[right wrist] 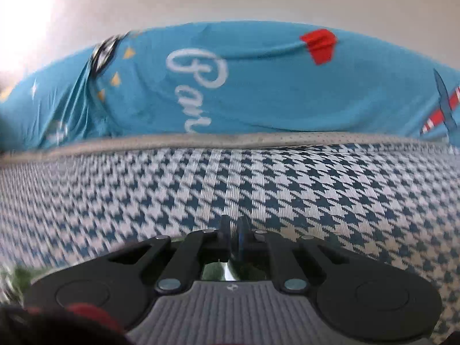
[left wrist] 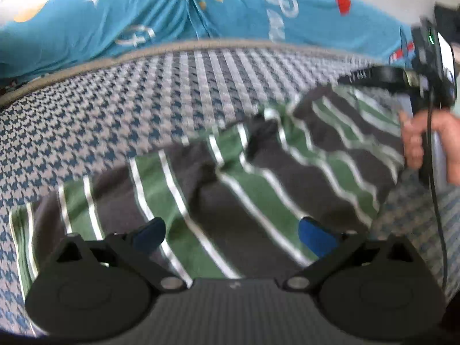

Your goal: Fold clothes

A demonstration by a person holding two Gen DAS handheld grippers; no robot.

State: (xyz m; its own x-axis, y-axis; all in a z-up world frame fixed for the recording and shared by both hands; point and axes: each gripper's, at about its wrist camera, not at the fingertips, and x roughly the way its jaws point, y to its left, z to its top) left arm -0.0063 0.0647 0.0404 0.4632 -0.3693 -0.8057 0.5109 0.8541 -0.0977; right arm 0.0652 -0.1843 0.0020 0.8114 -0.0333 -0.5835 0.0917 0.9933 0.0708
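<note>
Left wrist view: the striped garment [left wrist: 230, 172] is spread on the houndstooth surface [left wrist: 143, 100] under the left gripper [left wrist: 230, 234], jaws apart. The right gripper [right wrist: 233, 238] — shown closed — appears pinched on its far edge; folding is judged underway, and a near-edge grasp is called for next.

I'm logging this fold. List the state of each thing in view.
Striped shirt: rumpled on the patterned cover, one edge lifted at the right.
Left tongs: open above the shirt, holding nothing.
Right tongs: shut; what they pinch is not visible.
Blue sheet: draped and creased behind the cover.
</note>
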